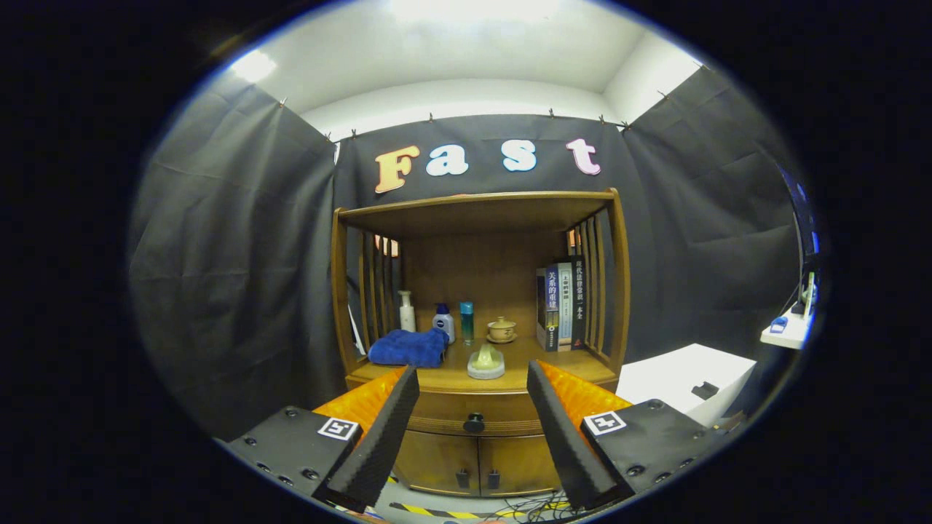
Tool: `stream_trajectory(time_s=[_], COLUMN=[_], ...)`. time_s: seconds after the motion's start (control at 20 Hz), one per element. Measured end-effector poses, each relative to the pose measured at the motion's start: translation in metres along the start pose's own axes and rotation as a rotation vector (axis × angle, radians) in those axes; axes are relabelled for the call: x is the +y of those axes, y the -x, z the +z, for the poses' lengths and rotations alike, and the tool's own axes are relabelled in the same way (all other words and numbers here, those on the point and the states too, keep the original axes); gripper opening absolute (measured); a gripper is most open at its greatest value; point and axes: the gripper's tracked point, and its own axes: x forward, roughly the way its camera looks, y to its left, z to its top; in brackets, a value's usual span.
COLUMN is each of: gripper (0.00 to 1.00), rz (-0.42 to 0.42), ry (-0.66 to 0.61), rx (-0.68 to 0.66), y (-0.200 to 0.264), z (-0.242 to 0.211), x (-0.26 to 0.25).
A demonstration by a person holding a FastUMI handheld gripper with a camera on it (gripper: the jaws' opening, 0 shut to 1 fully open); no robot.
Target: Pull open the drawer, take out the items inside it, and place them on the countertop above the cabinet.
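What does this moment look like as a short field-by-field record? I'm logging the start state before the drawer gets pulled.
tool: open, fingers apart, holding nothing
drawer: shut, round dark knob between the fingers, ahead of them
cabinet doors: two below the drawer, shut
countertop: wooden, carries a folded blue towel, a pale soap dish, three bottles, a small lidded cup on a saucer, upright books
drawer contents: hidden
beside cabinet: white box
task progress: not started
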Motion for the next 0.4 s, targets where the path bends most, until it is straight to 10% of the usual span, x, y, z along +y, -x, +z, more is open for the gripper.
stream_trajectory(time_s=[0.4], gripper=[0.97], rz=[0.022], ry=[-0.002], rx=[0.006], y=[0.017], z=[-0.022], x=[0.005])
